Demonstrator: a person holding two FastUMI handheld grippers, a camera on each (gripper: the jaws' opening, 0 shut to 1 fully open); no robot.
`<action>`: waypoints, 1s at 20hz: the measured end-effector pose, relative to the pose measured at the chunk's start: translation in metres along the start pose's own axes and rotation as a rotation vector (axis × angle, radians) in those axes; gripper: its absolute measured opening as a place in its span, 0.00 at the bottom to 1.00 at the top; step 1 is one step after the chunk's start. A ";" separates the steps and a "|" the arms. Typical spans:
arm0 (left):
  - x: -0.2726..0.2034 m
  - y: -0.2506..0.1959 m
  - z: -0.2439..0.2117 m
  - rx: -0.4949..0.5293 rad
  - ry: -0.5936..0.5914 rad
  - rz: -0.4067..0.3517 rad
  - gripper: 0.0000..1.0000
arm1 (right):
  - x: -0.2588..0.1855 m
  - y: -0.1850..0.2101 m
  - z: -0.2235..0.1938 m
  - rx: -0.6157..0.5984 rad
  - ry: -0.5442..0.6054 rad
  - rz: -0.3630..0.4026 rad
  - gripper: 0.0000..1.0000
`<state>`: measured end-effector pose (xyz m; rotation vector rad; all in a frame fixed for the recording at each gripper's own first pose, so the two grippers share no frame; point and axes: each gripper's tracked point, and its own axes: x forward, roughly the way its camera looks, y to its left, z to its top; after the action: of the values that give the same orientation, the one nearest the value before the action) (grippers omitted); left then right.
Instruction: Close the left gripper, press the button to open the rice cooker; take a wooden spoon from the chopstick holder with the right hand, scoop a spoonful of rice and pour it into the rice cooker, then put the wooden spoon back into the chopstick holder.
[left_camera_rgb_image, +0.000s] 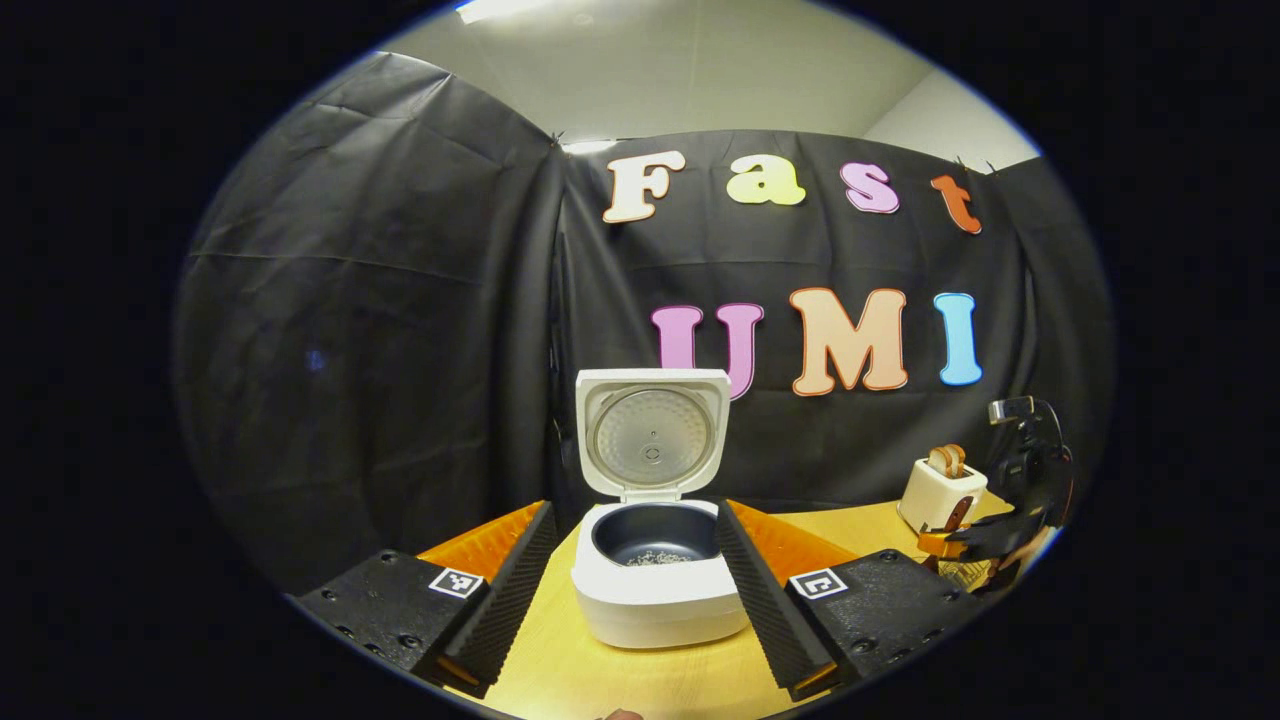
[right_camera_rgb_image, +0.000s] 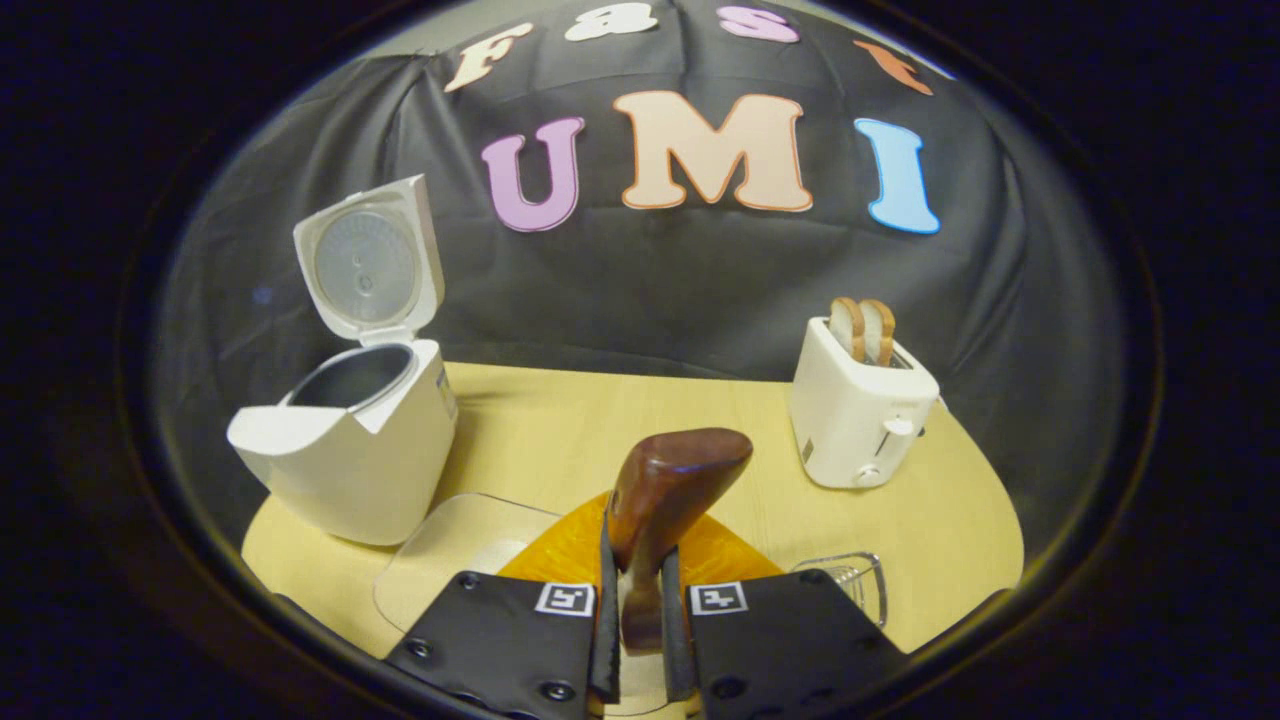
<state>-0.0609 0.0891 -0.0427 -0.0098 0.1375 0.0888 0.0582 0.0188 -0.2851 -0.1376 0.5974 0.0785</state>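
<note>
Left gripper view: low, close, square on the open rice cooker (left_camera_rgb_image: 655, 560); right gripper view: farther right (toaster (right_camera_rgb_image: 860, 415) shared).

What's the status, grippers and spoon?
Left gripper open, facing the rice cooker, lid up, rice in pot. Right gripper shut on wooden spoon, above the table. Toaster off right, not in the way.
</note>
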 end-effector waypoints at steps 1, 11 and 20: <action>-0.001 0.003 -0.001 0.000 0.000 0.004 0.95 | 0.002 0.004 -0.002 -0.030 -0.007 -0.009 0.21; -0.009 0.018 0.000 -0.006 -0.013 0.028 0.95 | 0.001 0.067 -0.020 -0.053 0.002 0.073 0.20; -0.008 0.013 0.002 -0.015 -0.018 0.012 0.92 | 0.000 0.078 -0.035 0.288 0.109 0.169 0.21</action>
<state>-0.0694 0.1017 -0.0401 -0.0228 0.1190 0.1015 0.0296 0.0906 -0.3222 0.1893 0.7223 0.1483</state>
